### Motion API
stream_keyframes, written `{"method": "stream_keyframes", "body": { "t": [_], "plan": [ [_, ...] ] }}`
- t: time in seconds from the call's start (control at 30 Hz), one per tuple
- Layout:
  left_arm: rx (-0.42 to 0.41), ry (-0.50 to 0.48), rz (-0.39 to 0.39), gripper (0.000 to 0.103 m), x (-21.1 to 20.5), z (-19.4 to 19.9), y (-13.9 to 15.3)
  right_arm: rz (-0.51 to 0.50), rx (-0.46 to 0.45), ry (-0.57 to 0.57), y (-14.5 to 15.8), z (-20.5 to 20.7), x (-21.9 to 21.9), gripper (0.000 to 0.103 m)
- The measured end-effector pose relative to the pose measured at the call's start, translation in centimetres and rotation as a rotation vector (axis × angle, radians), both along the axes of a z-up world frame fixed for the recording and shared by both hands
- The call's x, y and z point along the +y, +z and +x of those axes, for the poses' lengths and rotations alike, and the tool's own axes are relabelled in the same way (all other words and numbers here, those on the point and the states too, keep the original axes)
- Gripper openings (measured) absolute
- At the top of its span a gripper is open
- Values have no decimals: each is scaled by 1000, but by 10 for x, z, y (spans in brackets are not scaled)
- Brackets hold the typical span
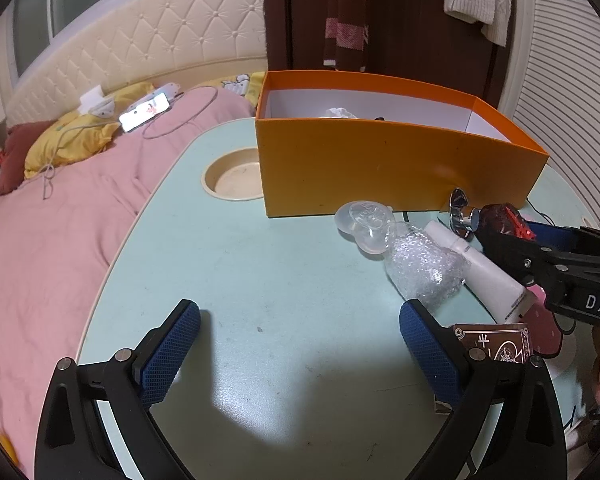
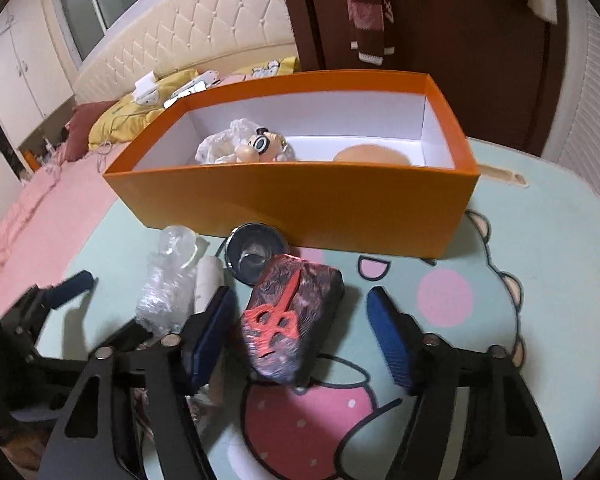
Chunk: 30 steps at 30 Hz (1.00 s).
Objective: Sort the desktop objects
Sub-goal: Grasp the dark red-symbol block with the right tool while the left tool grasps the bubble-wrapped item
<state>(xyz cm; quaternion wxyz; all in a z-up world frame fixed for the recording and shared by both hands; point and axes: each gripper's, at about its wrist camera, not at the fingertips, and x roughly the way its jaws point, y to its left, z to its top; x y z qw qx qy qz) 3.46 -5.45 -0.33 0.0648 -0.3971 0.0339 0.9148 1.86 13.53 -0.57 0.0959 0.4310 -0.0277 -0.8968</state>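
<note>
Right gripper [image 2: 300, 328] has its blue pads spread wide on either side of a dark red-black block [image 2: 294, 320] with a red scissors emblem on top; the left pad looks at or very near the block's side, the right pad stands clear of it, nothing clamped. Block lies on the mint-green cartoon-print table [image 2: 540, 264], just in front of the orange box [image 2: 300, 200]. A chrome round fitting [image 2: 256, 256] sits between block and box wall, close behind the block. Left of the block: white tube [image 2: 209, 280], crumpled bubble wrap [image 2: 166, 292], and a clear plastic piece [image 2: 178, 242] nearer the box. Inside the box, at its left end: a cartoon figurine with big glasses [image 2: 260, 146] against white crumpled wrapping [image 2: 220, 144], plus a tan rounded object [image 2: 370, 154] near the middle, partly hidden by the front wall. Left gripper [image 1: 300, 344] hovers low over bare tabletop with its pads well apart and nothing between them. From the left wrist view, a brown patterned card box [image 1: 500, 344] sits just beside its right finger, the bubble wrap just ahead of that finger. A round cup recess [image 1: 236, 178] in the table sits beside the box's left end. Pink bedding [image 1: 60, 240] lies beyond the table edge, with a lit phone [image 1: 144, 114] on it.
</note>
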Motion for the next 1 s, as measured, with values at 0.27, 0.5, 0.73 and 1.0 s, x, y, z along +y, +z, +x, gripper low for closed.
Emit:
{"method": "stream_keyframes", "body": {
  "t": [0.27, 0.5, 0.73, 1.0],
  "plan": [
    [6, -4, 15, 100, -3, 2, 0, 59, 41, -18, -6, 1, 9, 46],
    [2, 15, 238, 100, -27, 0, 8, -157, 42, -73, -8, 2, 43, 41],
    [-19, -66, 220, 96, 0, -10, 19, -147, 60, -55, -9, 10, 38, 41],
    [-57, -145, 135, 58, 31, -24, 10, -157, 63, -43, -10, 12, 38, 41]
  ]
}}
